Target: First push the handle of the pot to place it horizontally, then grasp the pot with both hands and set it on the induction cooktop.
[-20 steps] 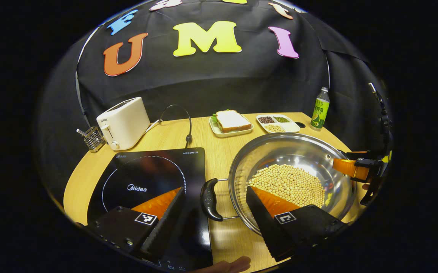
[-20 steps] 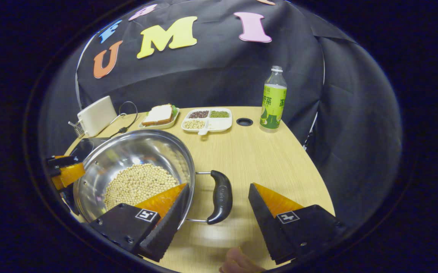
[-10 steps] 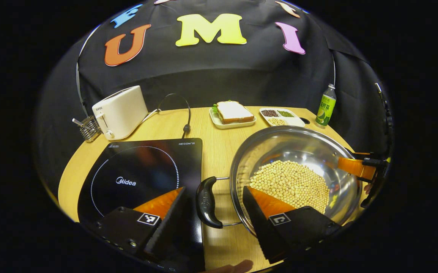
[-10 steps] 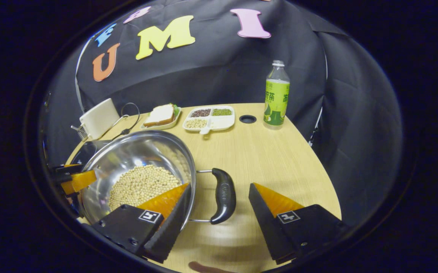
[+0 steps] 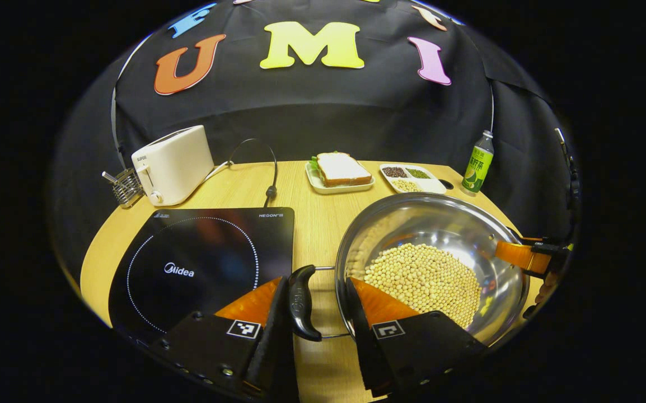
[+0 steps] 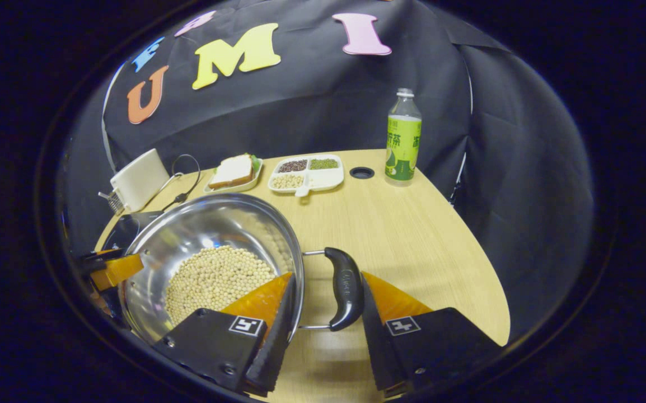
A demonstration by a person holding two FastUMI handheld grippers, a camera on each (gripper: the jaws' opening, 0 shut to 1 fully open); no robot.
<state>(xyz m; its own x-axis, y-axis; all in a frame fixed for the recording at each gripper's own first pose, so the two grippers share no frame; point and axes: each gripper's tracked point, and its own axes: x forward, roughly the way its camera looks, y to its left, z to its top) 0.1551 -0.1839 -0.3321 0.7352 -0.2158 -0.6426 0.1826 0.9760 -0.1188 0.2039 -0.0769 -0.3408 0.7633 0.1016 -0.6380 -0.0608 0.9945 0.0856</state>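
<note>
Here each of the pot's [image 5: 429, 252] handles sits between narrowed jaws.

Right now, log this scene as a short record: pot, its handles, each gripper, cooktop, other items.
pot: steel pot holding soybeans, on the wooden table, beside the induction cooktop, not on it
handles: left handle and right handle both lie horizontal
left gripper: fingers straddle the left handle, not yet pressing on both sides
right gripper: fingers straddle the right handle, one finger inside the rim
cooktop: nothing on it
others: toaster, sandwich plate, divided bean tray, green bottle
</note>
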